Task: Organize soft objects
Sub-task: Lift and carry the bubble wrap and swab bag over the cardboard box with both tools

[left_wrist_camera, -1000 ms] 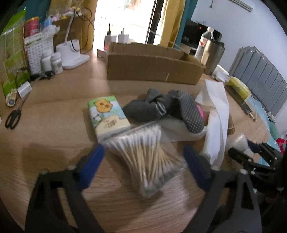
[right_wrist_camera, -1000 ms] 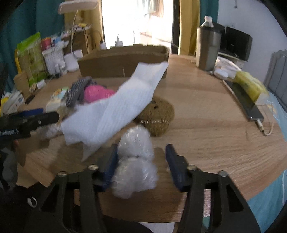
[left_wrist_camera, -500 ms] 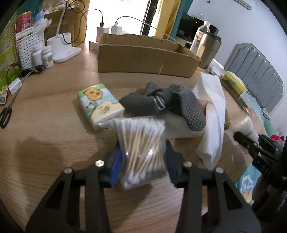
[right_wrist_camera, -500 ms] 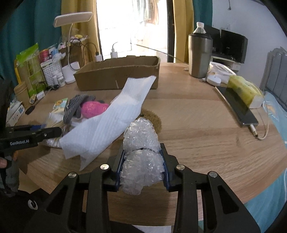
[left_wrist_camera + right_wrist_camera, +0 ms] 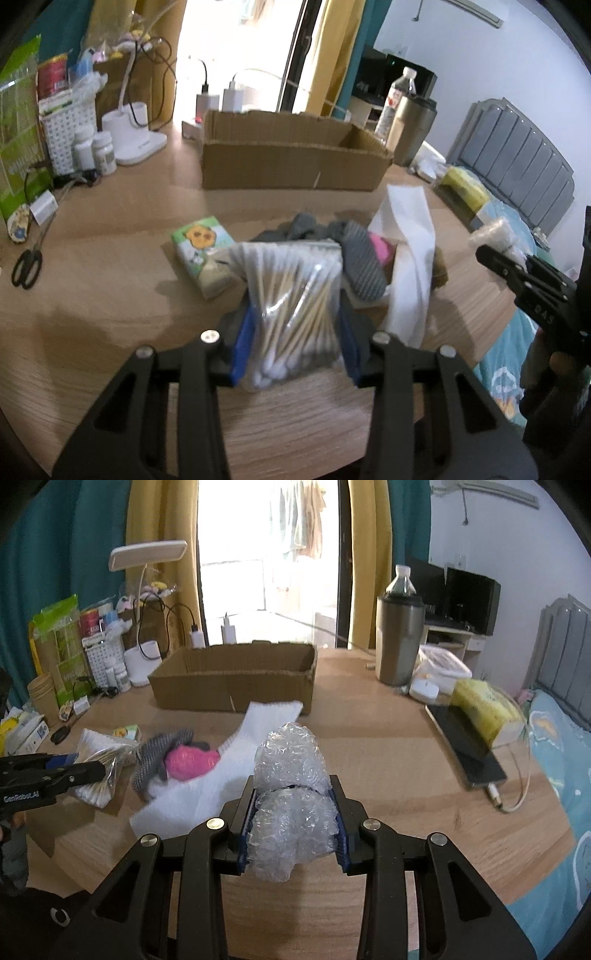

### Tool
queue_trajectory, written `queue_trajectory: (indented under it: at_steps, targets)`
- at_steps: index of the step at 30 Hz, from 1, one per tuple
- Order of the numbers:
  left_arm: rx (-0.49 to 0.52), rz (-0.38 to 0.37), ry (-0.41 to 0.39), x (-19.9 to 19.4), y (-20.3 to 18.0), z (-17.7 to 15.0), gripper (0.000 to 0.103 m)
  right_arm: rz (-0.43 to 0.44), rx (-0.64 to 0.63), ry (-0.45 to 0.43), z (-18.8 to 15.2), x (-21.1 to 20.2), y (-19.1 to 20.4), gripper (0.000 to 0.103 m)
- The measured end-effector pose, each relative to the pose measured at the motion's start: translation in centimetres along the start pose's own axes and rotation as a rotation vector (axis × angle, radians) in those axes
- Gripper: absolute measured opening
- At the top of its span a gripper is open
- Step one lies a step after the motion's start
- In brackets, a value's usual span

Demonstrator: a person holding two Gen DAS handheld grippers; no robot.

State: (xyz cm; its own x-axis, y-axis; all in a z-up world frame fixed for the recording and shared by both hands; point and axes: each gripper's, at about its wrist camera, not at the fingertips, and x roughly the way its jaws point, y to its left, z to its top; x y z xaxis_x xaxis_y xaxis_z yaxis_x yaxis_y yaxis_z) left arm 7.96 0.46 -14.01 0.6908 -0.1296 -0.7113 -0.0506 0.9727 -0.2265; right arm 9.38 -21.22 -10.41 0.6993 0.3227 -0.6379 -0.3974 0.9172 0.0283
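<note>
Both bundles raised off wooden table (image 5: 388,760) since earlier, left gripper (image 5: 293,343) just closed, pinching cotton swab bag (image 5: 291,295), right gripper (image 5: 291,825) pinching bubble wrap wad (image 5: 291,786), white foam sheet (image 5: 229,771) at ten o'clock, cardboard box (image 5: 236,675) at twelve

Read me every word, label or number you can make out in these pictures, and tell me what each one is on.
"GenRobot.AI": white lettering on the side of the left claw, seen from the right wrist view.
"BAS": partial raised letters on the right claw body, the rest cut off.
Tissue pack, green bag, red can: print too blurred to read.
</note>
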Motion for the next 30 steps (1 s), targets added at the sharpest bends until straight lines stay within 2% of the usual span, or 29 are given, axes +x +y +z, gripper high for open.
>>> queue_trajectory:
  at_steps: [13, 30]
  targets:
    - [0.019, 0.02, -0.103, -3.4, 0.1, 2.1, 0.042, 0.022, -0.035, -0.071, 3.4, -0.7, 1.4, 0.037]
    - [0.023, 0.038, -0.168, -3.6, 0.7, 6.9, 0.042, 0.049, -0.046, -0.103, 7.3, 1.3, 1.0, 0.037]
